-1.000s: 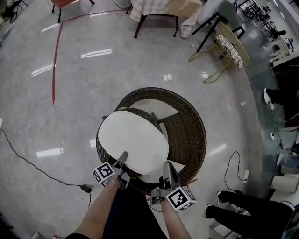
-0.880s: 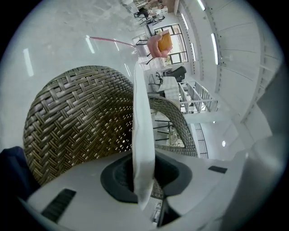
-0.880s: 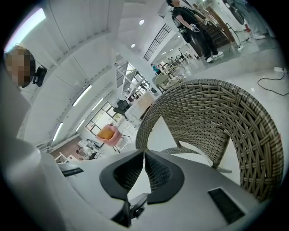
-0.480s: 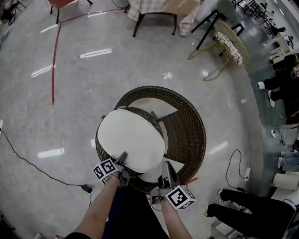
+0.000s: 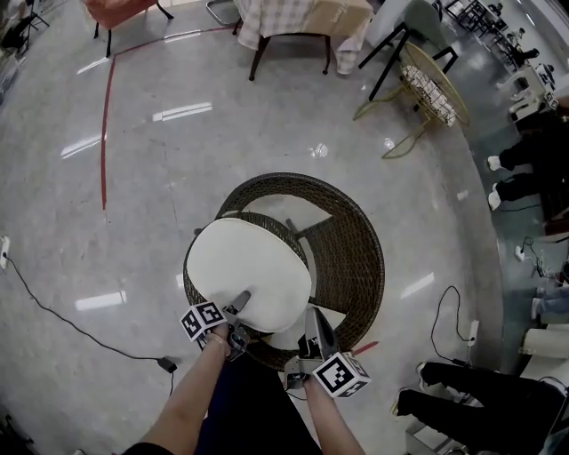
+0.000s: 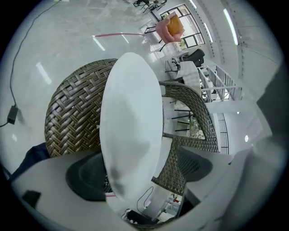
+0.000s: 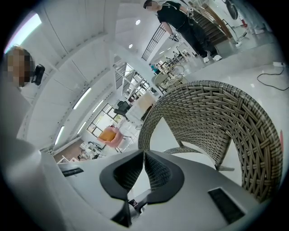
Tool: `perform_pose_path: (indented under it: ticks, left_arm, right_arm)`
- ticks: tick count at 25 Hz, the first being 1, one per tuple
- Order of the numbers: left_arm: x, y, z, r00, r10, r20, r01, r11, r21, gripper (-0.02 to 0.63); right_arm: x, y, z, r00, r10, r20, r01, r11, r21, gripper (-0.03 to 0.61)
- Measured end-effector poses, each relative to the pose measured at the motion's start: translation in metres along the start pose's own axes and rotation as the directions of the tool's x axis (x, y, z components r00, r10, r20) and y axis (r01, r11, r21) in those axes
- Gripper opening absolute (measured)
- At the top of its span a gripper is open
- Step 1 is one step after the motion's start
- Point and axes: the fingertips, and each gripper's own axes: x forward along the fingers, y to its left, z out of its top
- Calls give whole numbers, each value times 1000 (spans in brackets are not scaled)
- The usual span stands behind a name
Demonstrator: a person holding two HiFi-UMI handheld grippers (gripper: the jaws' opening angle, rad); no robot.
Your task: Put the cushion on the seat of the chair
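Note:
A round white cushion lies on the seat of a round dark wicker chair, covering its left part. My left gripper is at the cushion's near edge. In the left gripper view its jaws are opening, and the cushion runs between the two pads with a gap on the right side, so it is not pinched. My right gripper is beside the cushion's near right edge. It is shut with nothing in it, its fingertips meeting in front of the wicker backrest.
A black cable with an adapter lies on the shiny floor to the left, and another cable to the right. A red floor line, a clothed table and a yellow wire chair are farther off. People stand at the right edge.
The cushion has sunk a little and now rests flatter on the seat. My left gripper went down with it and its jaws came apart off the cushion's edge. The right gripper stayed put.

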Motion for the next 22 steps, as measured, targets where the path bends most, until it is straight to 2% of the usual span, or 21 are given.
perform_pose_path:
  ticks: [5,10,13,16,20,21,22]
  left_arm:
    - [-12,10,-11,992,112,-57,-112,994,-7,500]
    - [-34,6,-23,988,122,-93,-121,993,7,500]
    - [-49,-12,-30,992,80,-102,-77,997,31,500]
    - [-62,-41,-35,991,4,-134,14,991,131,503]
    - [-81,-91,-44,974,-107,-197,156,955,252,488]
    - [-88,-103,-44,972,-127,-197,181,942,283,462]
    - [-96,-115,-44,971,-145,-190,200,928,314,404]
  right_arm:
    - [-3,7,4,1000,6,7,-6,1000,20,20]
    - [-11,17,7,1000,13,8,-13,999,35,20]
    - [-17,24,10,1000,13,3,-13,999,39,20]
    - [-21,28,9,1000,15,-11,-15,999,38,18]
    - [-24,35,10,1000,13,-10,-13,999,47,11]
    - [-26,38,12,1000,12,-4,-11,999,52,9]
    - [-30,41,14,1000,10,4,-10,998,58,9]
